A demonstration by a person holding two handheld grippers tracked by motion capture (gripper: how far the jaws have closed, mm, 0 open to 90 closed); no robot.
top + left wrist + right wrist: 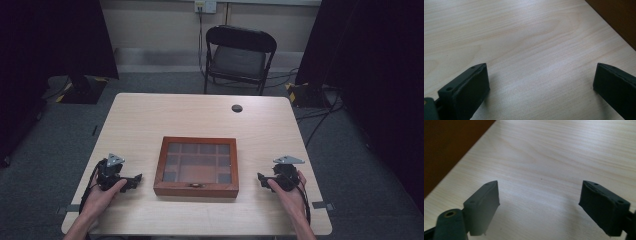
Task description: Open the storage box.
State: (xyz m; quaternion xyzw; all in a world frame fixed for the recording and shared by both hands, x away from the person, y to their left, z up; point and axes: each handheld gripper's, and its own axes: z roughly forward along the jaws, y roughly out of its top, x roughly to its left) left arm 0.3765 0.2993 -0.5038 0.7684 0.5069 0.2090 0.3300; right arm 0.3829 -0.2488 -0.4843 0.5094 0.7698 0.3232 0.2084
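High view: a light wooden table (150,115) carries a shallow brown wooden box (196,166) with a glass lid, set near the front edge and roughly midway across. Through the glass, rows of small compartments can be seen; what lies in them cannot be told. A small metal clasp (195,185) sits at the middle of the box's front wall, and the lid lies flat on the box. On the far part of the table is a small dark round disc (237,108). Beyond the table stands a black folding chair (239,56) on grey carpet.

The person's left hand (102,192) holds the left gripper (136,179) low on the table, left of the box and apart from it, its jaws pointing toward the box. The right hand (286,189) holds the right gripper (261,178) right of the box, also apart from it and pointing inward.

Left gripper view shows its two black jaws spread wide over bare wood grain with nothing between them; the brown box wall (619,20) fills the upper right corner. Right gripper view shows the same wide spread with nothing held, the box wall (446,150) at upper left
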